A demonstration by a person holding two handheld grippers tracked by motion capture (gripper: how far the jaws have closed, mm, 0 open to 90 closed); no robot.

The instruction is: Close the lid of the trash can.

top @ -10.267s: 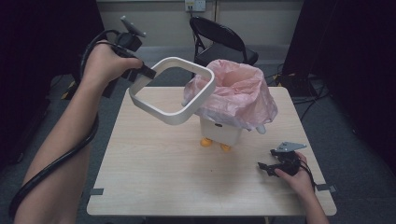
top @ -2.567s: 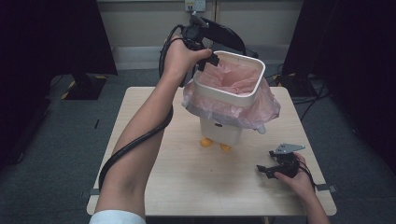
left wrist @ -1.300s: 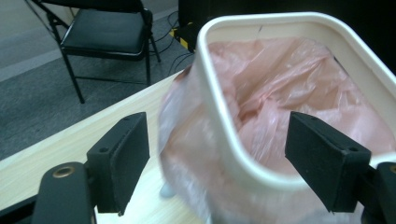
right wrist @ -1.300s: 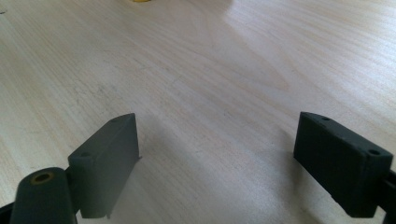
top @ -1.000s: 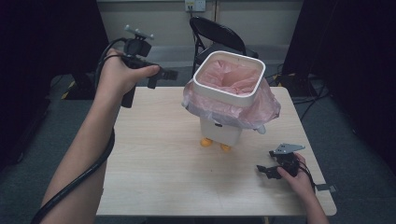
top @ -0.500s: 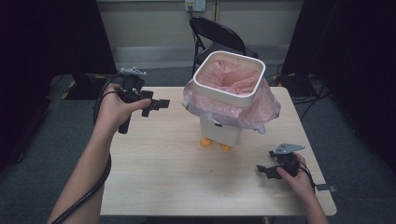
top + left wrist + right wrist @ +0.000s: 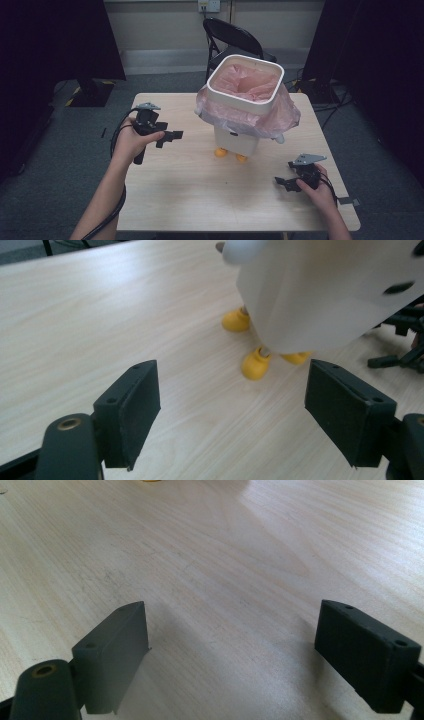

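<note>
Left gripper (image 7: 172, 136), jaws wide and empty, just left of the white bin (image 7: 239, 142).

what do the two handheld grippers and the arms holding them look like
Both are black. The left gripper and right gripper each carry a grey three-cornered plate on top and trail a black cable. In the gripper views each shows two blocky black jaws with small screw holes, plus a brass-ringed hole at lower left. Both forearms are bare, with no sleeves in view.
</note>
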